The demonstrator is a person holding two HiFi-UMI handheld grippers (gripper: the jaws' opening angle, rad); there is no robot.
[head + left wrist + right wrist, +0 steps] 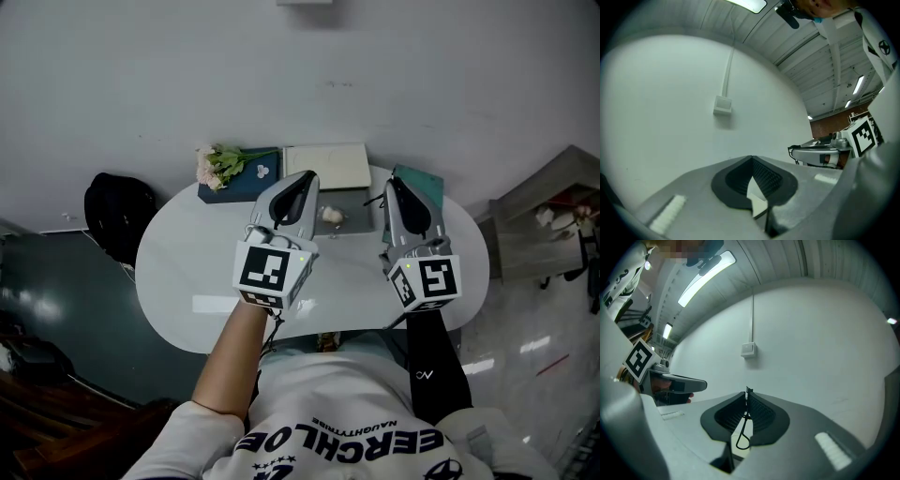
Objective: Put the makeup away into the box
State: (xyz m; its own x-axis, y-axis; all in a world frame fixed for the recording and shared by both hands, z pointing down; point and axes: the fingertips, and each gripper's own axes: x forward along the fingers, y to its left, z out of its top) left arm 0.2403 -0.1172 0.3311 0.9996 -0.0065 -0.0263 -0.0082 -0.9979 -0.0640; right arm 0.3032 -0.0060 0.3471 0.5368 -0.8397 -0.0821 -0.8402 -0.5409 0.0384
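L claw (751, 159) is sitting closed, empty. R claw (747, 392) is pinching a thin black wire loop (746, 420), long axis up-down betw. pads (761, 413), looped end hanging down.

**Random stuff around this setup**

So there's a white oval table (187, 272) pushed up against a plain pale wall (141, 75). A bunch of pink flowers (217, 164) lies at the table's far left edge. On the dark floor left of the table sits something black and rounded (120, 216), can't tell if it's a bag or a seat. Over on the right, a grey shelf unit (544, 202) stands on glossy floor (534, 356). The wall has a small white box (749, 349) with a thin conduit (753, 315) running up, and a long ceiling light (705, 273) is on.
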